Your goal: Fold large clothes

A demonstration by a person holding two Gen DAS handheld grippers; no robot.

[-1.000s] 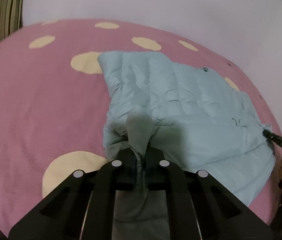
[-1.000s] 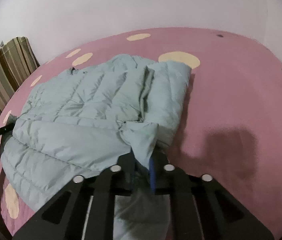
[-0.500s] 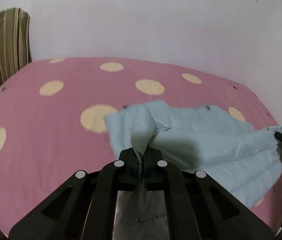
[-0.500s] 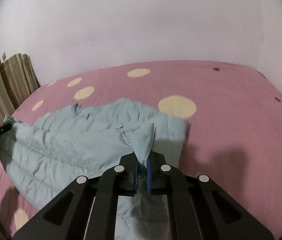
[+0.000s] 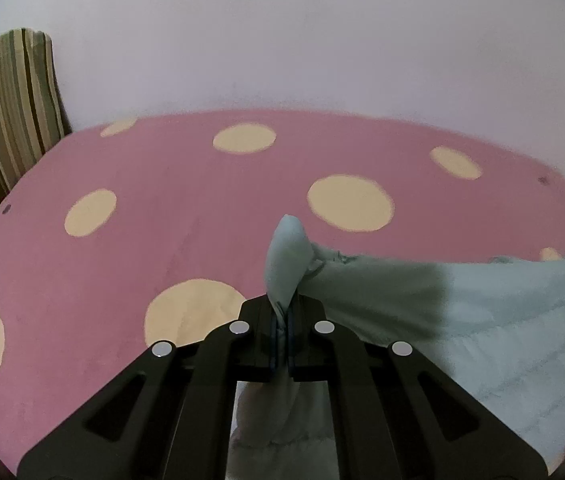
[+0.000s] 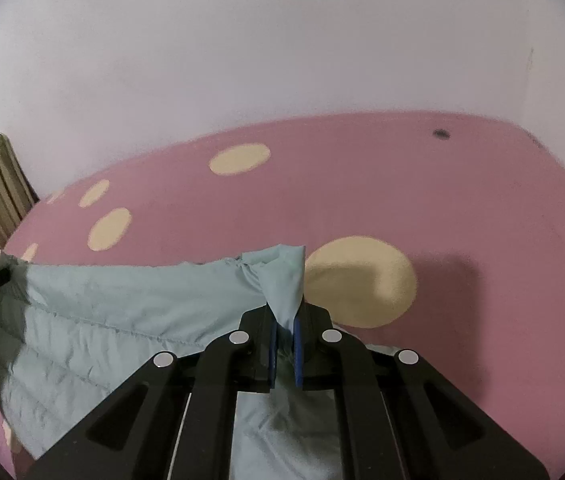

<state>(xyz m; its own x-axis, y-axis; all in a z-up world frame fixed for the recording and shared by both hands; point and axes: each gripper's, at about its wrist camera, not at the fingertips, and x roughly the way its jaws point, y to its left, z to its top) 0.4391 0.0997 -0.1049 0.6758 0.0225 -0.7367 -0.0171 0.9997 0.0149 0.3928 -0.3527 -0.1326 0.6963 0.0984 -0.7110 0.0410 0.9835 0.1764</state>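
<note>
Lifted since a second ago, the pale blue puffer jacket [image 5: 462, 320] hangs stretched between left gripper [image 5: 281, 330] and right gripper [image 6: 285, 344], each pinching a corner at six o'clock, above the pink spotted bedspread [image 5: 162, 208], likely readying a fold.

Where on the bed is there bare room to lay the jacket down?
Beyond both grippers the pink bedspread lies bare up to the wall, with the striped cushion at its left edge. The crowded part is the near strip, where the jacket stretches between the left gripper and right gripper.
</note>
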